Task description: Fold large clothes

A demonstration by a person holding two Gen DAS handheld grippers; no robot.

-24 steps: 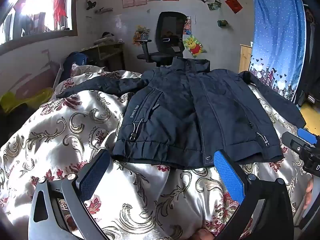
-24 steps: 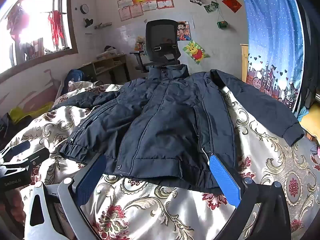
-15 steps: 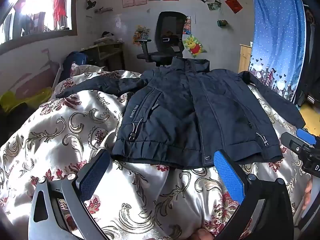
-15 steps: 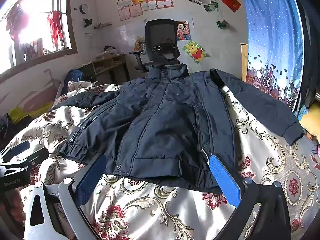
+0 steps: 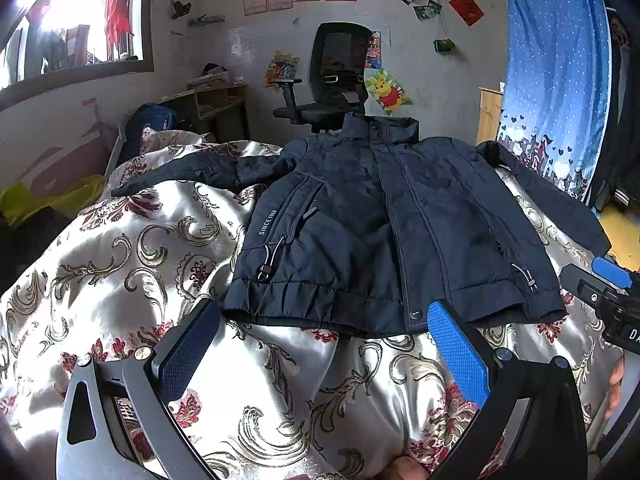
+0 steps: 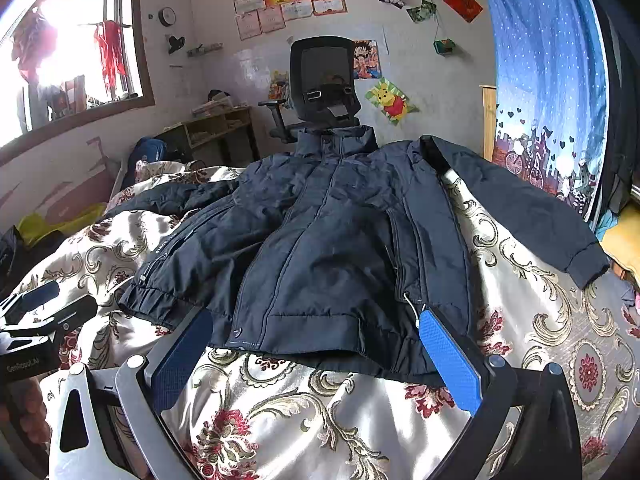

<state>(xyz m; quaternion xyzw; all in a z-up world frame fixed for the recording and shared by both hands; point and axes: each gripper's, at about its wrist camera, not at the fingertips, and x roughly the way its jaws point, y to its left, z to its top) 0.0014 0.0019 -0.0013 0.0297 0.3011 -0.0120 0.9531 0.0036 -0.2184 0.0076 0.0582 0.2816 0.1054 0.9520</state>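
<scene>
almost nothing was changed from the earlier frames: the jacket (image 5: 376, 232) was left spread flat on the bedspread (image 5: 132, 264), both sleeves out, and the left tongs (image 5: 320, 328) and right tongs (image 6: 316, 334) were kept wide and empty before its hem, so folding was judged not yet begun.

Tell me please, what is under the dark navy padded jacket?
The dark navy padded jacket lies spread flat on a shiny cream bedcover with red flowers and gold scrolls, which shows all around it. Whatever lies directly beneath the jacket body is covered and cannot be seen.
</scene>
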